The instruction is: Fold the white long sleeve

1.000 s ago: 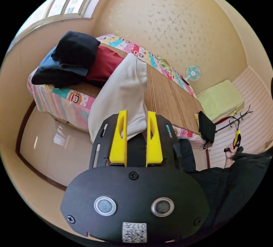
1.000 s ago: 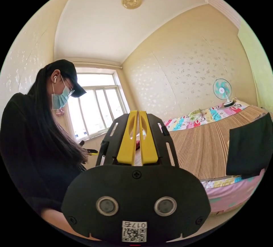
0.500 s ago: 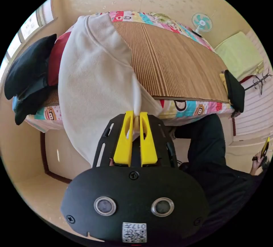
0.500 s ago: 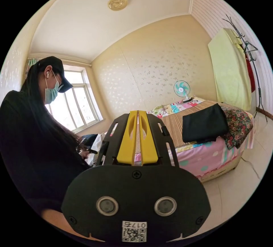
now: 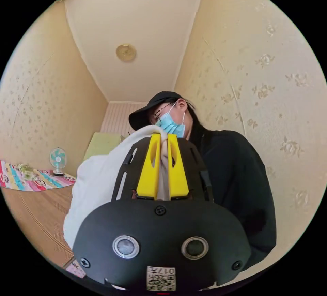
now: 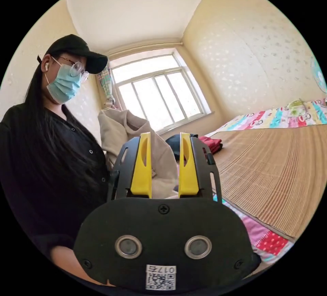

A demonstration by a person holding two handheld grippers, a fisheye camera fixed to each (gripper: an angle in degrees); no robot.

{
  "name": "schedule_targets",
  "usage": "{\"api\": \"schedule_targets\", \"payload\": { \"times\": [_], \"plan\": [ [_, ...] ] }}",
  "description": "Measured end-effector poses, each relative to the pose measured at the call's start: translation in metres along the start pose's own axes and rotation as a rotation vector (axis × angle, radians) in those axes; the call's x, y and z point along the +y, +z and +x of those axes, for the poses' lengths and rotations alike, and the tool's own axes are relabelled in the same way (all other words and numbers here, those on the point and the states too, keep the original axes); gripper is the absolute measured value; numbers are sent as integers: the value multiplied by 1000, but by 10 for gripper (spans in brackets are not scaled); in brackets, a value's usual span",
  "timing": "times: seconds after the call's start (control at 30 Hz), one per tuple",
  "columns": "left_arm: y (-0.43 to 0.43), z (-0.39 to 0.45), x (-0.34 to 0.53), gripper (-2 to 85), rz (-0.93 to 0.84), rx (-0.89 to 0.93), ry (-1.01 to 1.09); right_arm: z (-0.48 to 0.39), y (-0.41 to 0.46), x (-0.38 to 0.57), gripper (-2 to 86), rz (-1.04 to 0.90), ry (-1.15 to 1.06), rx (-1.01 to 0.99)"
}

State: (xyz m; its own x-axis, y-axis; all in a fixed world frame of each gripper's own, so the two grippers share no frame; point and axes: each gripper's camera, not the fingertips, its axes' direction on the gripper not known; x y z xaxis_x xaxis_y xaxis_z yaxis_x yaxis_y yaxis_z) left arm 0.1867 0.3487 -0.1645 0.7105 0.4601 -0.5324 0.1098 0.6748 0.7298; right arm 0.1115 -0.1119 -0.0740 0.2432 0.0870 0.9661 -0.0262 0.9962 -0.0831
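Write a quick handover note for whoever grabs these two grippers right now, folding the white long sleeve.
Left gripper: shut on a bunched edge of the white long-sleeve top, which hangs lifted beside the woven straw mat on the bed.
Right gripper: open, jaws apart, pointed at the hanging top; not gripping.
Done: top picked up, held in front of the person.
Left: probably catch a second edge with the right gripper, spread it on the mat, then fold. No fold visible yet.
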Motion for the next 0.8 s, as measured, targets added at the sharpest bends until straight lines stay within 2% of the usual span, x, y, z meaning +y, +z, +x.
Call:
{"api": "schedule_targets", "payload": {
  "times": [0.1, 0.17, 0.23, 0.3, 0.43, 0.57, 0.7, 0.77, 0.8],
  "plan": [
    [1, -23, 25, 36, 139, 218, -113, 18, 83, 11, 149, -108, -1, -217],
    [6, -45, 48, 35, 288, 441, -202, 23, 121, 30, 163, -163, 41, -299],
    [9, -50, 55, 35, 334, 520, -242, 18, 154, 64, 162, -254, 74, -444],
    [11, -46, 50, 35, 307, 523, -247, 13, 164, 87, 150, -275, 130, -506],
    [12, -18, 26, 35, 202, 513, -180, 0, 123, 112, 136, -174, 141, -367],
    [2, 1, 13, 35, 220, 546, -107, -6, 87, 106, 170, -160, 140, -286],
    [14, -2, 18, 35, 233, 617, -95, -22, 124, 90, 169, -258, 80, -148],
    [31, -11, 27, 36, 254, 672, -127, -19, 152, 88, 144, -303, 116, -147],
    [34, -13, 29, 37, 258, 682, -134, -17, 167, 88, 76, -349, 129, -207]
  ]
}}
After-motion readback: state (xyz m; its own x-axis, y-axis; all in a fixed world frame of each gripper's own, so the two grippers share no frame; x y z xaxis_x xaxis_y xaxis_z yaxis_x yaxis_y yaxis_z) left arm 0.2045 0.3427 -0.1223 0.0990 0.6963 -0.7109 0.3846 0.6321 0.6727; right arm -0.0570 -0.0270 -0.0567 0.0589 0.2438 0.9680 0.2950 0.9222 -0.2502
